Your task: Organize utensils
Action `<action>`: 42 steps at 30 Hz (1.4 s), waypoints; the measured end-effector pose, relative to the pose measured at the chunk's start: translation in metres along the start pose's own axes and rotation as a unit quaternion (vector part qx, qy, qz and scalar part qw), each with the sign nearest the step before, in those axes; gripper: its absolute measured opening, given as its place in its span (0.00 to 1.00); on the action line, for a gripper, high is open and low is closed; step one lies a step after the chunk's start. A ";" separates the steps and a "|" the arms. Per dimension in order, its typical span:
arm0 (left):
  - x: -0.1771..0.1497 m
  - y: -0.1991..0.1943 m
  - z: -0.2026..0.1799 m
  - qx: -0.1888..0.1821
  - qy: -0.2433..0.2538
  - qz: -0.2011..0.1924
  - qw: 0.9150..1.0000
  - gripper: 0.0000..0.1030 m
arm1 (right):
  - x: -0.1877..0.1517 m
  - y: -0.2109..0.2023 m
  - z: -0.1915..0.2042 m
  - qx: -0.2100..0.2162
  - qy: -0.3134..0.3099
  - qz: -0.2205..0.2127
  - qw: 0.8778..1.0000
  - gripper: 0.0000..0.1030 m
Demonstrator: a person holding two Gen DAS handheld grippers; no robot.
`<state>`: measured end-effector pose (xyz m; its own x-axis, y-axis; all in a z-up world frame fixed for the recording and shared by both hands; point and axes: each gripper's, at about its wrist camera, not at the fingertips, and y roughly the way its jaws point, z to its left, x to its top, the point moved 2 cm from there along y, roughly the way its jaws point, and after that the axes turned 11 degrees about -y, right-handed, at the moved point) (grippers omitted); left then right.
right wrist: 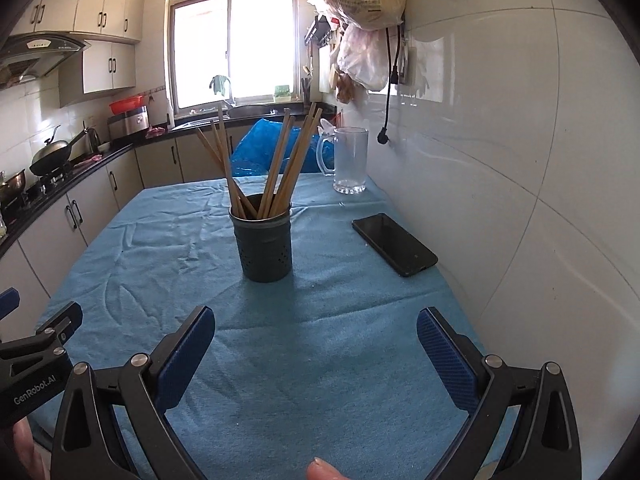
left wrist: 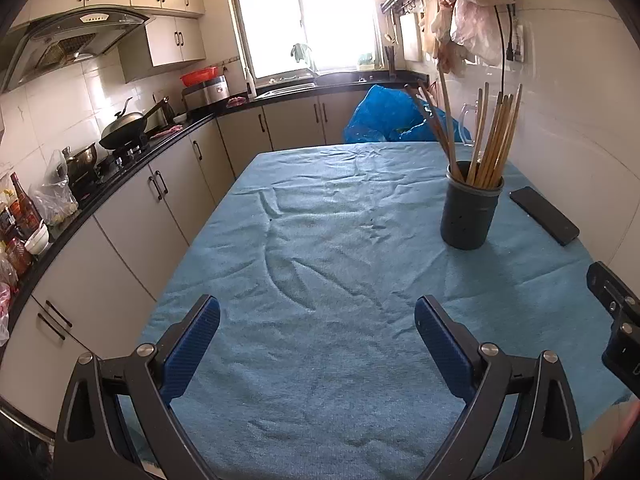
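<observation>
A dark perforated utensil holder [left wrist: 470, 210] [right wrist: 264, 246] stands upright on the blue cloth [left wrist: 320, 260] [right wrist: 320, 340], with several wooden chopsticks [left wrist: 494, 140] [right wrist: 280, 164] leaning out of it. My left gripper [left wrist: 318, 314] hovers open over bare cloth, well short and left of the holder. My right gripper [right wrist: 316, 324] is also open with nothing between its blue pads, the holder a short way ahead of it. The left gripper's body [right wrist: 36, 356] shows at the left edge of the right wrist view.
A black phone [left wrist: 544, 215] [right wrist: 394, 244] lies right of the holder near the tiled wall. A clear glass mug [right wrist: 350, 160] stands at the far right corner. A blue plastic bag [left wrist: 392, 116] sits beyond the table. Kitchen counter and cabinets [left wrist: 120, 200] run along the left.
</observation>
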<state>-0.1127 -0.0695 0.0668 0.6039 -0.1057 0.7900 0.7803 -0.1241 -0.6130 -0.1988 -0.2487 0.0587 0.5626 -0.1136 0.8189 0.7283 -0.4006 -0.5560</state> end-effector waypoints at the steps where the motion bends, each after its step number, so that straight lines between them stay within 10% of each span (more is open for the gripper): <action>1: 0.000 0.001 0.000 0.000 -0.001 0.002 1.000 0.94 | 0.000 0.000 0.000 0.000 0.000 0.000 1.000 1.00; 42: -0.005 0.018 0.004 0.004 -0.003 0.019 1.000 0.94 | -0.005 0.019 0.009 0.002 -0.012 0.029 1.000 1.00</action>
<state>-0.1012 -0.0675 0.0515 0.6346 -0.1043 0.7657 0.7576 -0.1120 -0.6431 -0.1846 -0.2476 0.0425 0.6131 -0.1157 0.7815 0.6956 -0.3898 -0.6034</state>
